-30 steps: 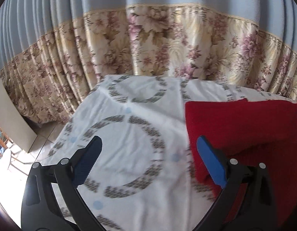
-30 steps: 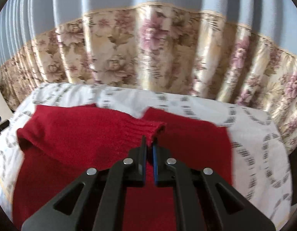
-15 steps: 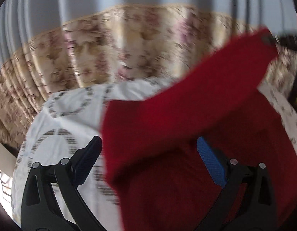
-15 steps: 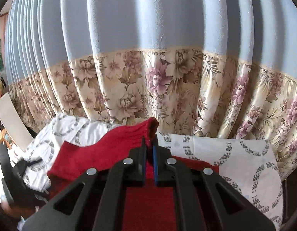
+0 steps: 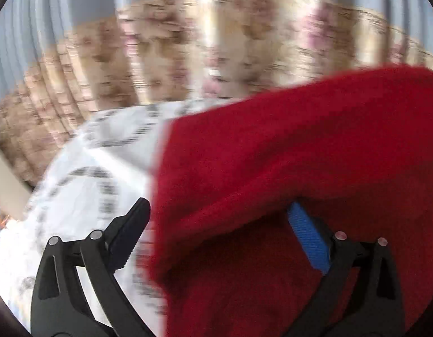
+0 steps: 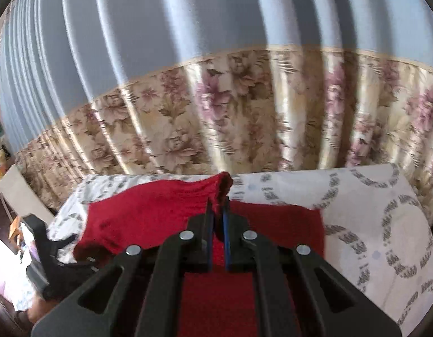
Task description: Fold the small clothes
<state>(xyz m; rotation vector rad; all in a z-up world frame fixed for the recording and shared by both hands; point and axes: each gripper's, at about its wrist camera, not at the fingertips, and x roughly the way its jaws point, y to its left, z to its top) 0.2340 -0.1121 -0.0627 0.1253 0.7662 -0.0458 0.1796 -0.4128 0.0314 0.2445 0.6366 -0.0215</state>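
The right gripper [image 6: 217, 210] is clamped on the cuff of the red sweater [image 6: 149, 219], lifting the sleeve above the sheet [image 6: 385, 224]; the left gripper [image 5: 216, 233] has its fingers wide apart, the raised sleeve draped between them; a floral curtain [image 6: 216, 129] hangs behind the far edge; no writing is legible.

One red sweater [image 6: 149, 219], one patterned sheet [image 6: 385, 224], two hand-held grippers [image 6: 217, 219].
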